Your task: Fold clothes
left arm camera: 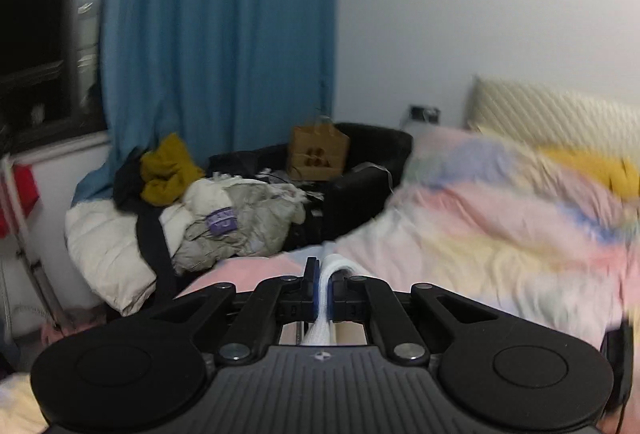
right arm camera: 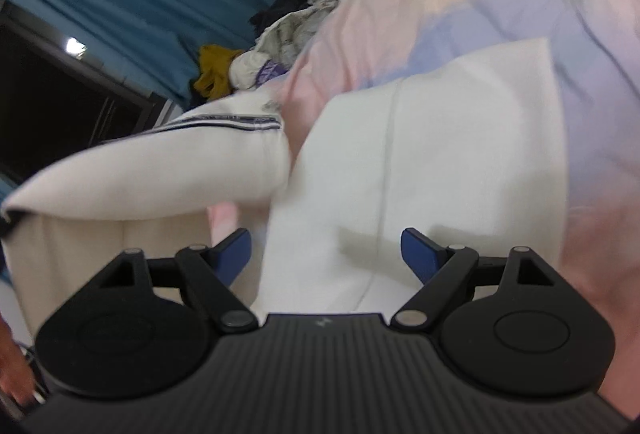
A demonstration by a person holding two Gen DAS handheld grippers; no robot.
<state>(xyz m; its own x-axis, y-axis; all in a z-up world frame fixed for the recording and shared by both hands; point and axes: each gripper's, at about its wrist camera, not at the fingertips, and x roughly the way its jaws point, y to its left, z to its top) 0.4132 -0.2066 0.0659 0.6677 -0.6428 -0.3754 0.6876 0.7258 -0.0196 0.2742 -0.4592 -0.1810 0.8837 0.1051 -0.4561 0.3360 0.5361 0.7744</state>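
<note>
A white garment (right arm camera: 420,162) lies on the pastel duvet (right arm camera: 592,82) in the right wrist view. Its sleeve (right arm camera: 168,162), trimmed with dark stripes, is lifted and stretches off to the left. My right gripper (right arm camera: 326,250) hovers just over the garment's body with its blue pads (right arm camera: 420,254) wide apart and nothing between them. In the left wrist view my left gripper (left arm camera: 323,284) is shut on a strip of white fabric (left arm camera: 334,268) that loops over the fingertips and runs back under the gripper. The rest of the garment is hidden there.
A pile of clothes (left arm camera: 200,210) with a mustard piece (left arm camera: 168,170) sits left of the bed, by a blue curtain (left arm camera: 220,34). A black tub (left arm camera: 360,178) holds a cardboard box (left arm camera: 318,154). A striped pillow (left arm camera: 560,114) leans at the headboard. A hand (right arm camera: 16,374) shows at lower left.
</note>
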